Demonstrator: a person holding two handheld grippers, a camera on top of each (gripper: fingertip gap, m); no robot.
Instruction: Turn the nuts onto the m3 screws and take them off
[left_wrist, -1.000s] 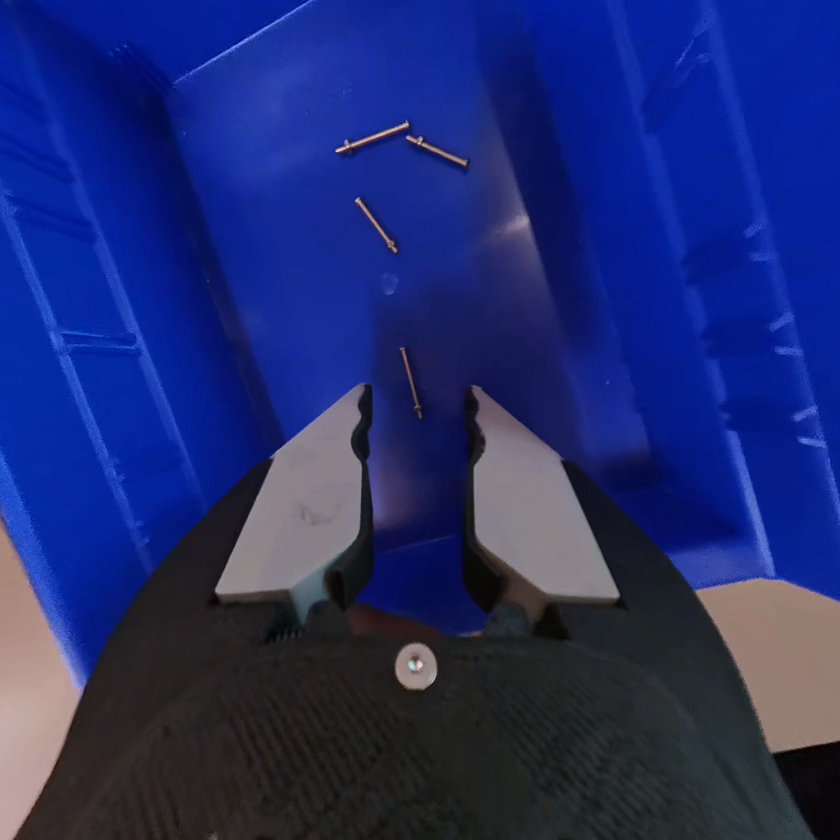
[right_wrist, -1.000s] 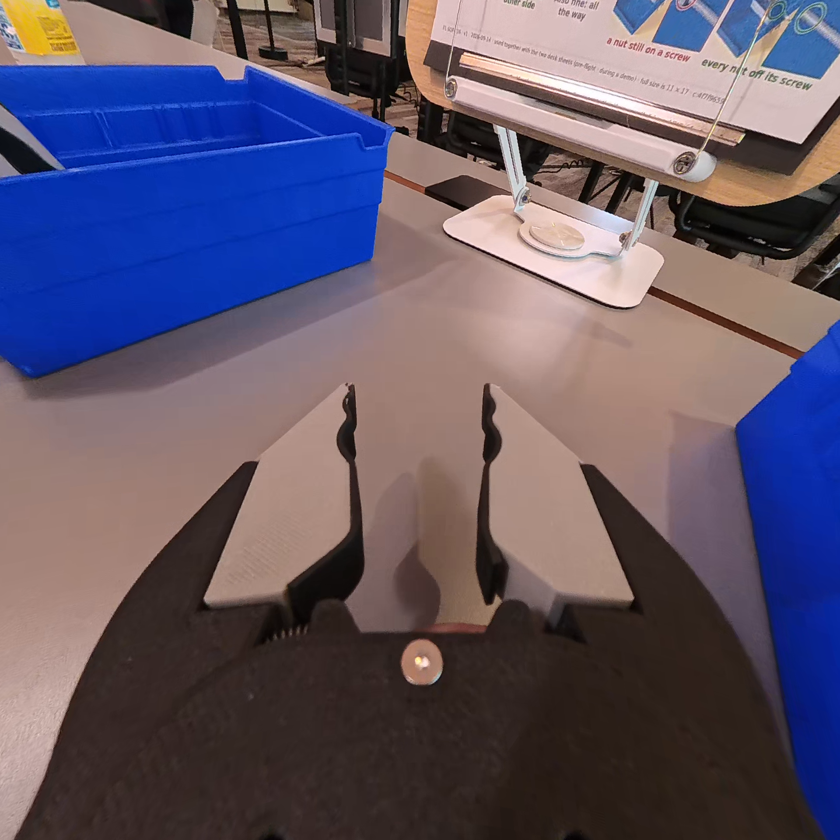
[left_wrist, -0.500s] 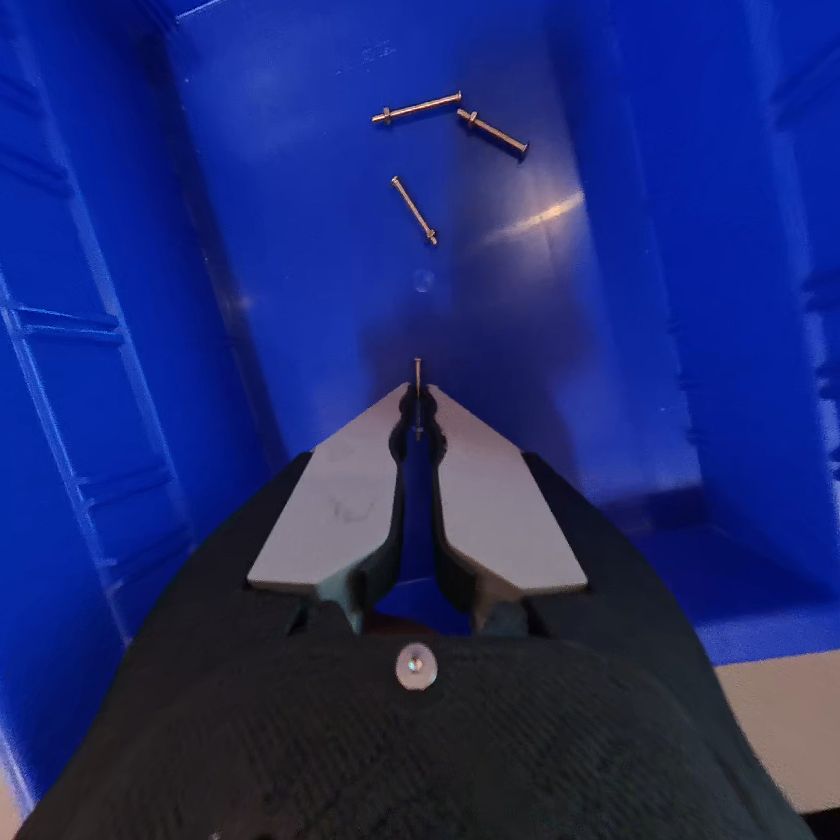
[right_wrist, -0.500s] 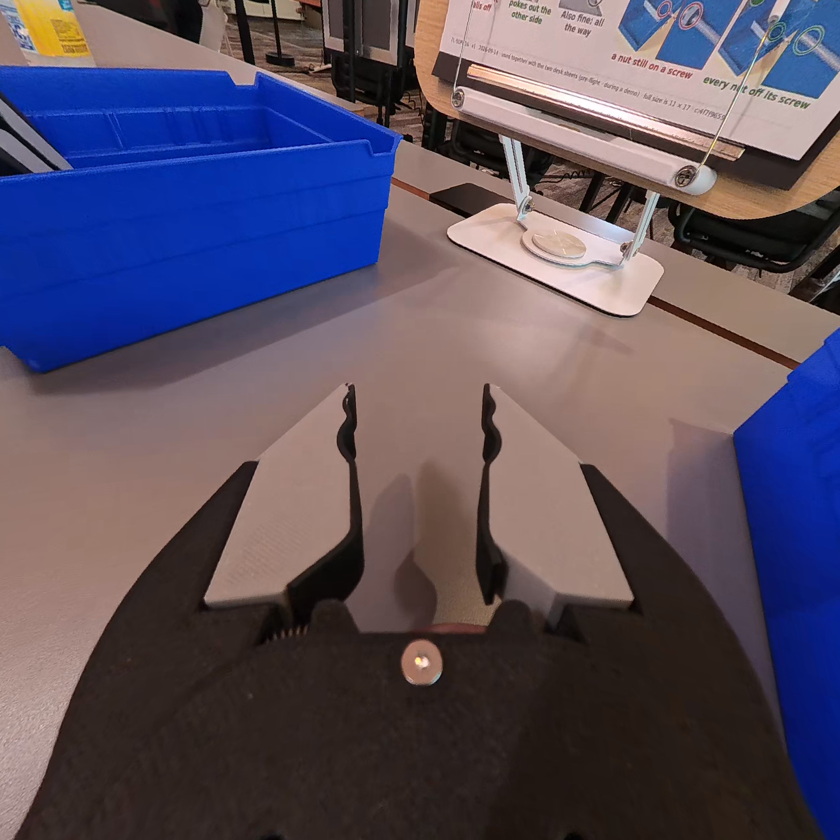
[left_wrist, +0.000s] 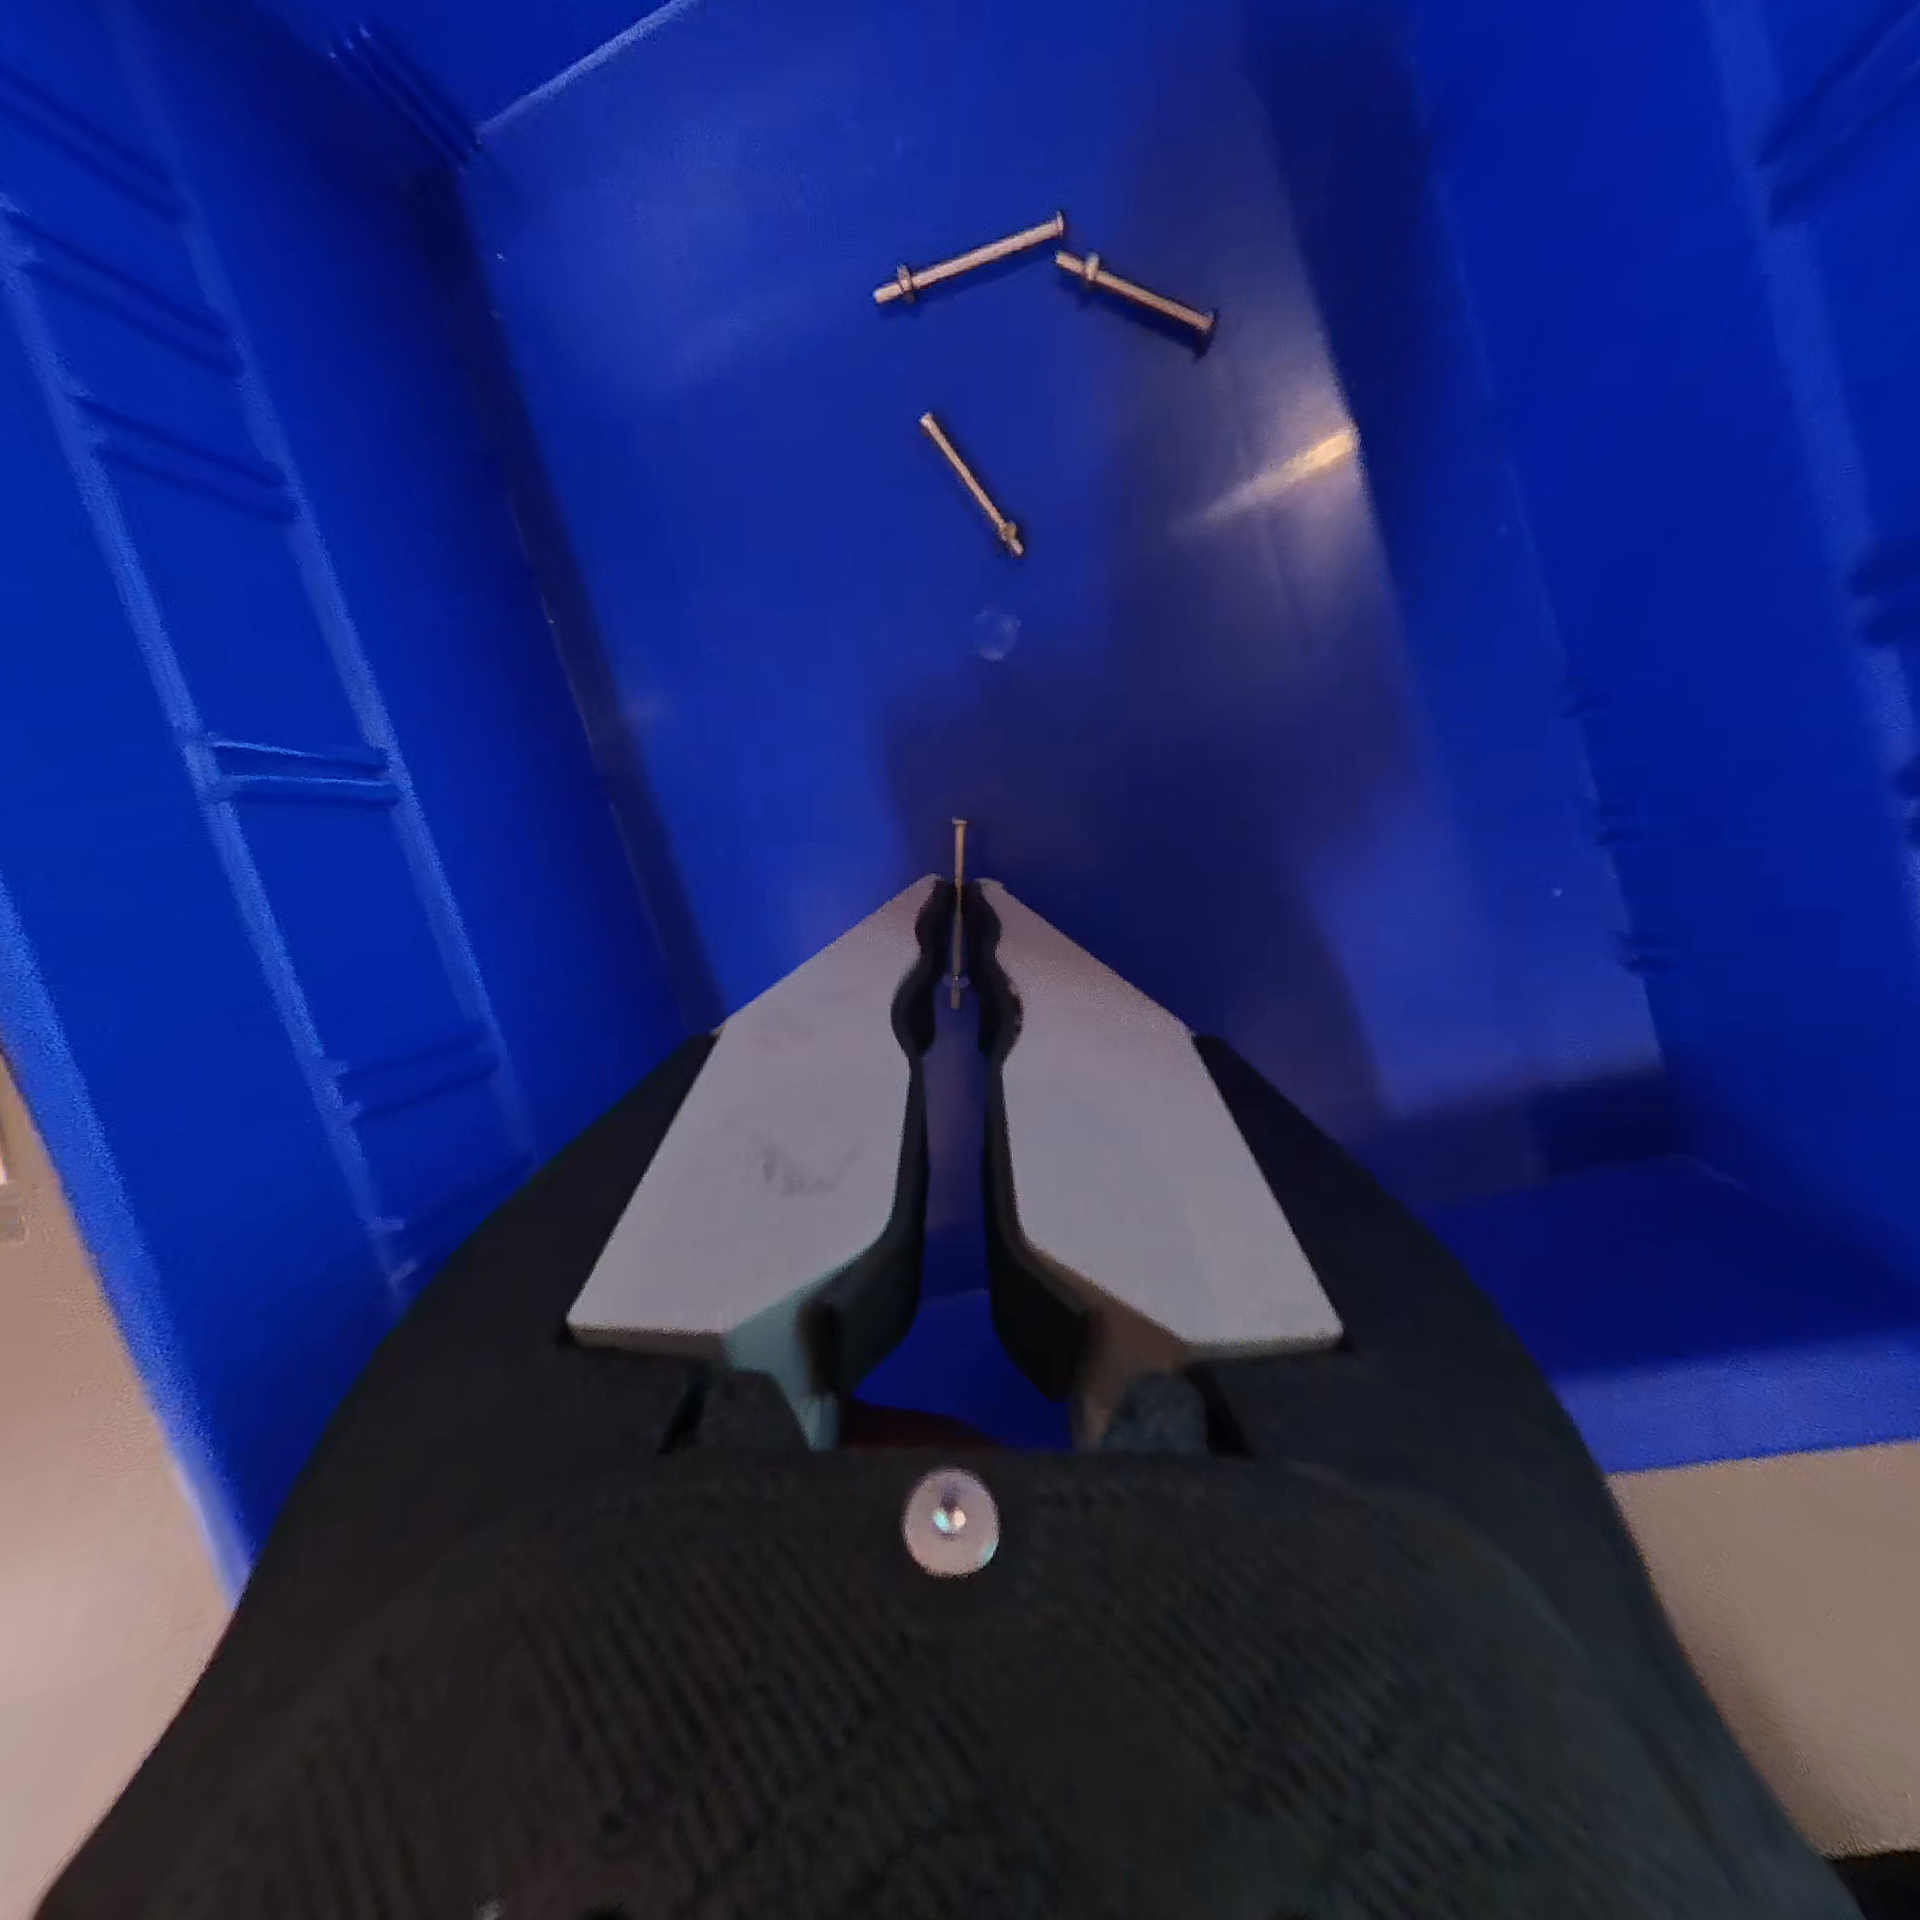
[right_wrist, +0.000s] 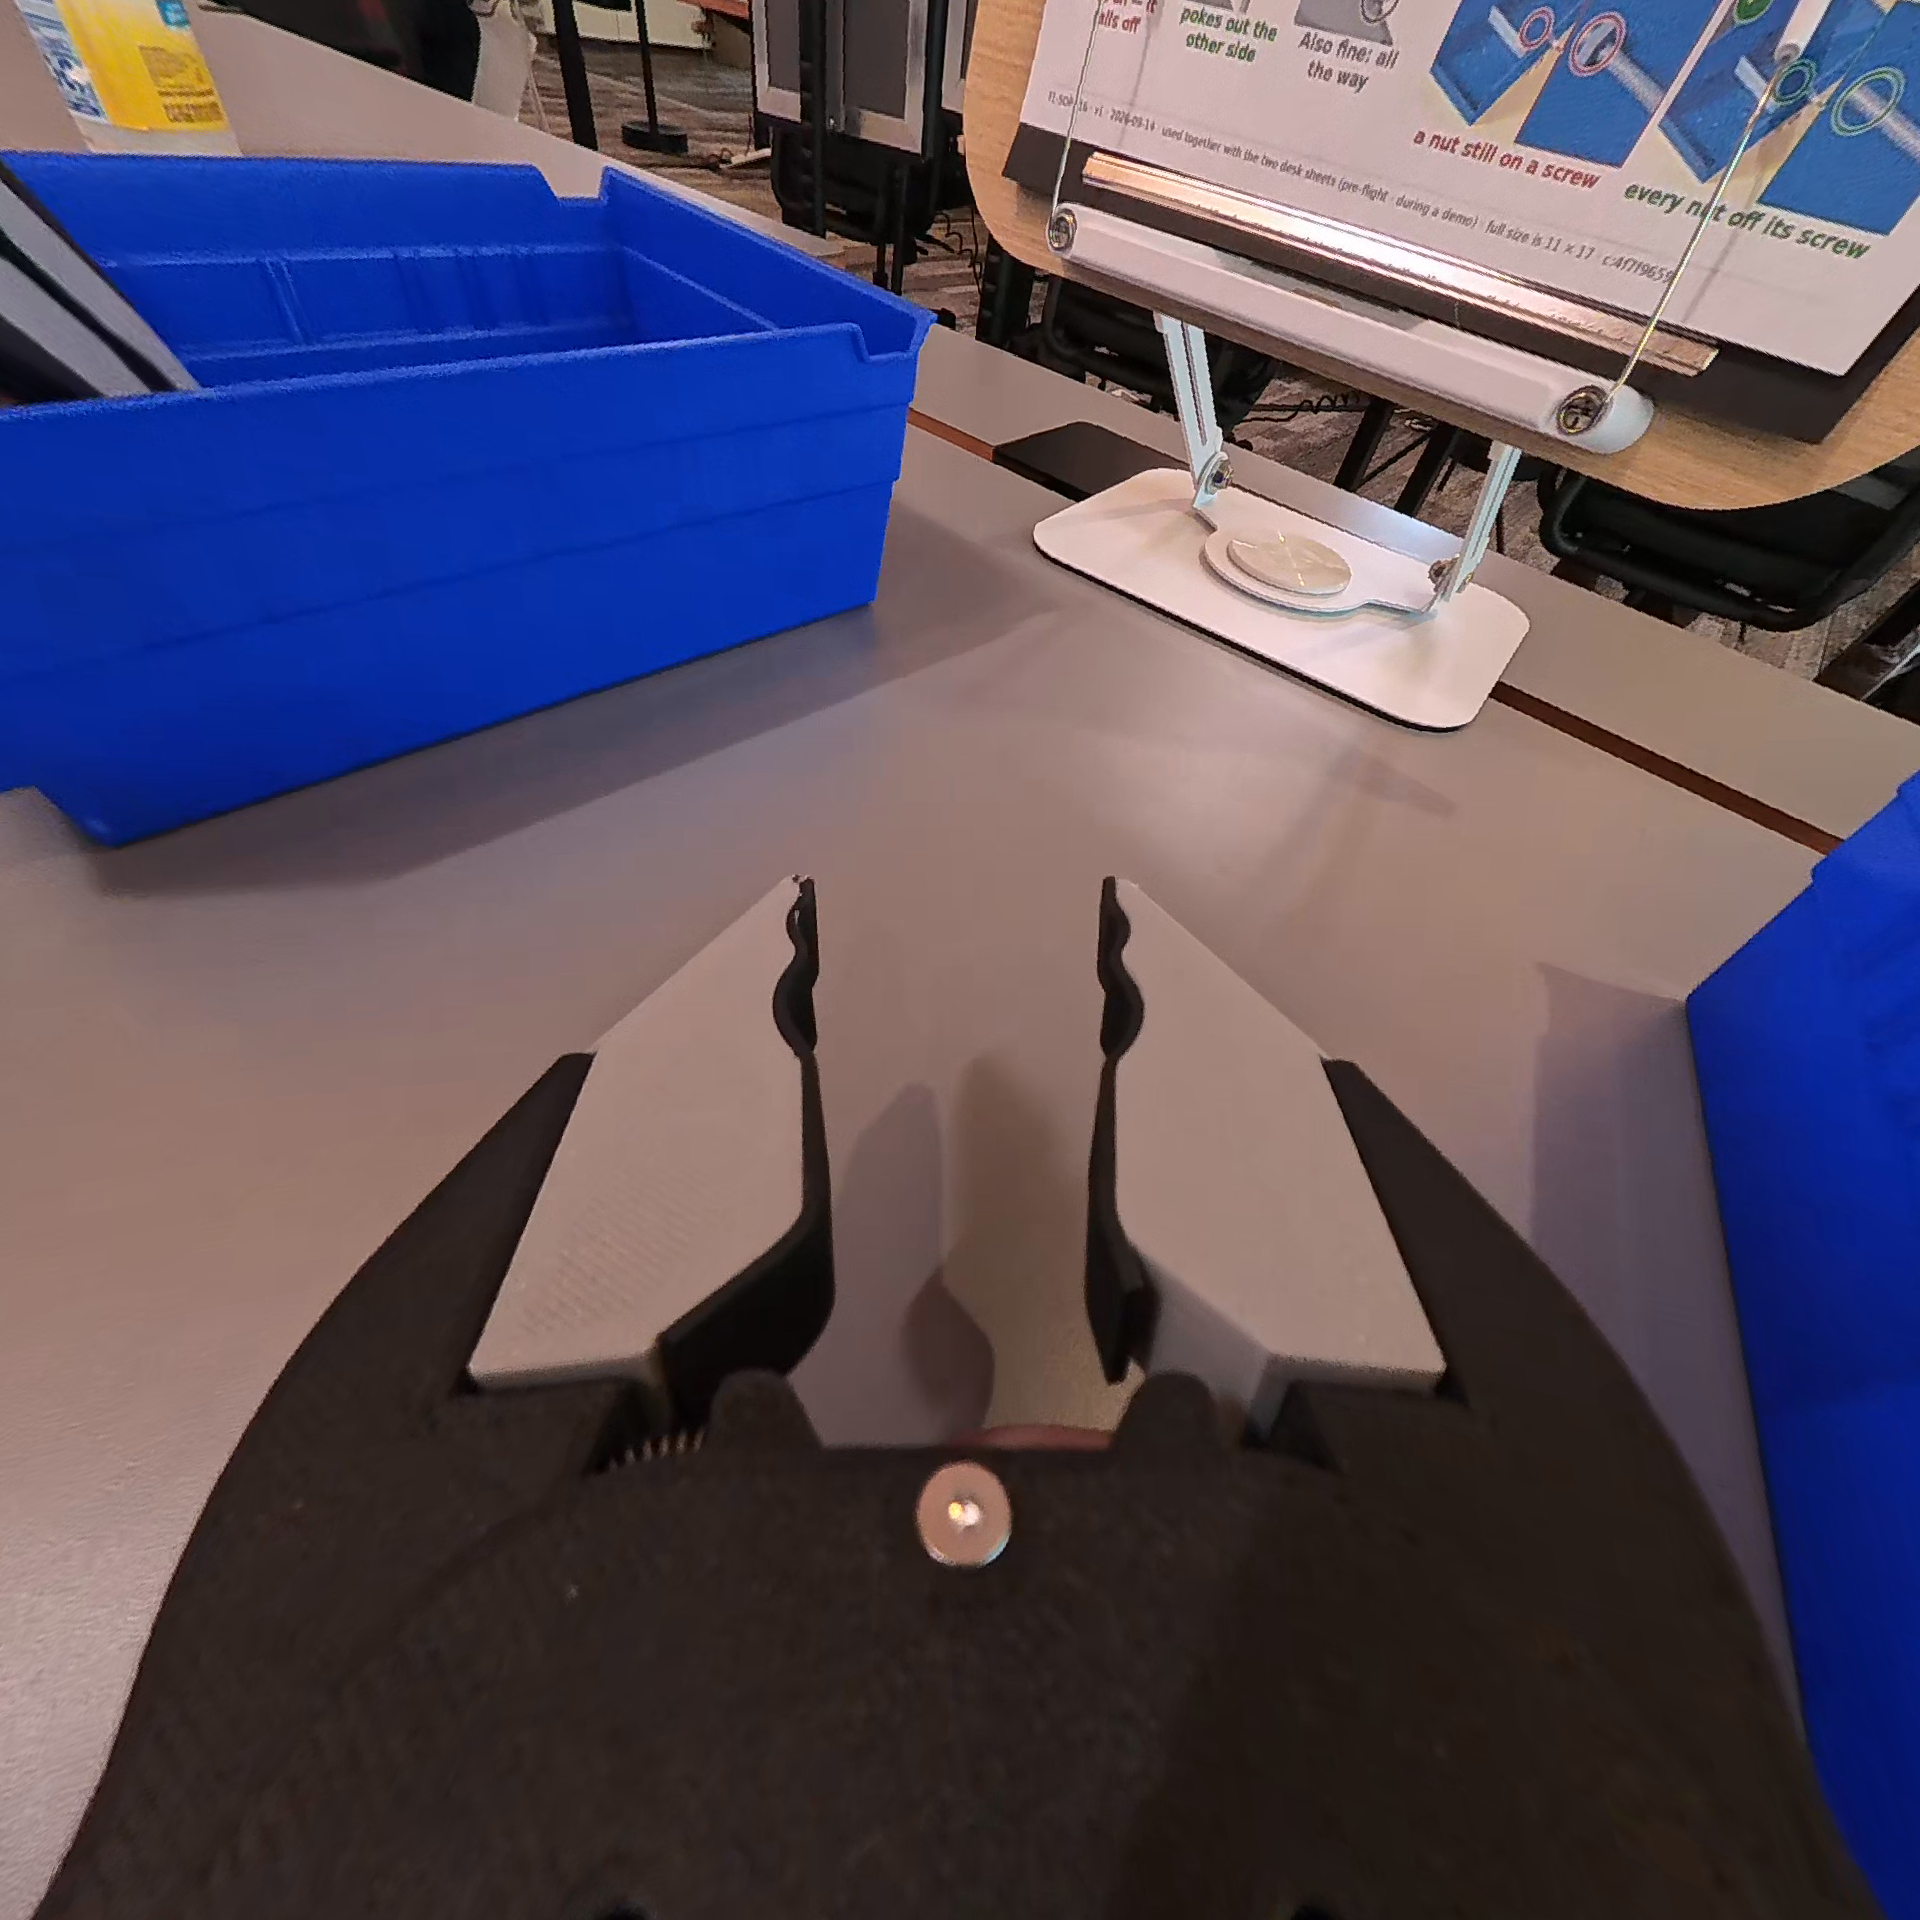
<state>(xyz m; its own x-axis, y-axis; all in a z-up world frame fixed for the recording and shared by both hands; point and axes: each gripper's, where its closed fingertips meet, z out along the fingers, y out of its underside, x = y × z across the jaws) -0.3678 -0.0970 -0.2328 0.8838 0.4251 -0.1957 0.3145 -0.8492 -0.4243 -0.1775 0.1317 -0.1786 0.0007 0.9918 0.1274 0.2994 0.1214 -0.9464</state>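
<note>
left gripper (left_wrist: 957, 889): mine, inside the blue bin (left_wrist: 312, 623), jaws pinched tight on a thin screw (left_wrist: 956, 862)
held screw: runs along the gap between my fingertips, head end pokes out past the tips, tail end shows in the notch behind them
lift state: can't tell if the screw is clear of the bin floor or still touching it
loose screws: three more on the bin floor, farther in
pair at back: left one (left_wrist: 971, 260) and right one (left_wrist: 1136, 295), each with a nut near one end, ends close together, forming a shallow V
third screw (left_wrist: 971, 483): nearer me, lying diagonal, small nut at its near end, apart from the other two
right gripper (right_wrist: 957, 896): mine, jaws spread wide, nothing between them, over the bare grey table (right_wrist: 312, 1039)
second bin view: blue bin (right_wrist: 447, 499) sits ahead-left of my right gripper
blue edge (right_wrist: 1829, 1247): another blue container wall at far right, just beside the gripper
document stand (right_wrist: 1299, 582): white base on the table beyond, holding a printed sheet
</note>
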